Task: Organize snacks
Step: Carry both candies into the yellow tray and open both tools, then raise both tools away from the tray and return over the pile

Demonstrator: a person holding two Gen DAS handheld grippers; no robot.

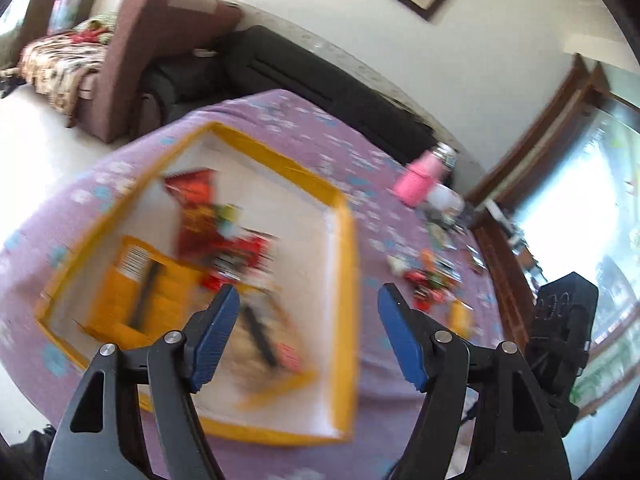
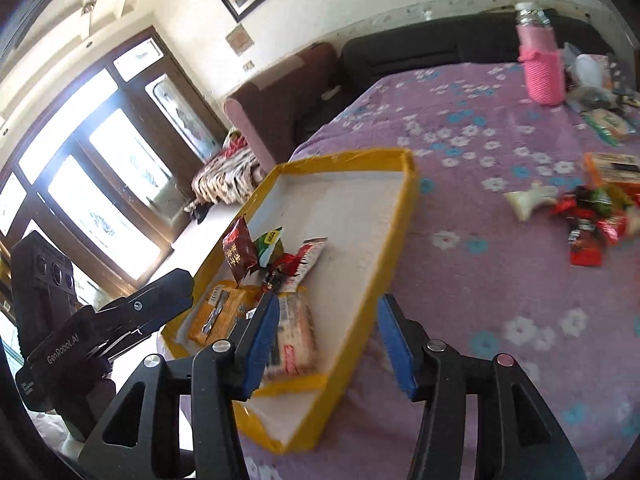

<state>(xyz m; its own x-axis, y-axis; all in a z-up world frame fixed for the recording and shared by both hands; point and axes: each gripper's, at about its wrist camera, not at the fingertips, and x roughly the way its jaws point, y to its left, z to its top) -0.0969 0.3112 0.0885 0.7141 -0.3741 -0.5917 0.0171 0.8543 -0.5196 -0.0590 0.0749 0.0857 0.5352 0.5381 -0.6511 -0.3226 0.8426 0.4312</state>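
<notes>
While both grippers hover above the purple flowered tablecloth, the left gripper and the right gripper each stand with jaws apart and nothing between the pads. The yellow-rimmed tray lies at 11 o'clock of the right gripper and holds several snack packets, partly blurred. Loose snacks lie on the cloth at 2 o'clock, well apart from the tray. A pink bottle stands upright at 1 o'clock.
</notes>
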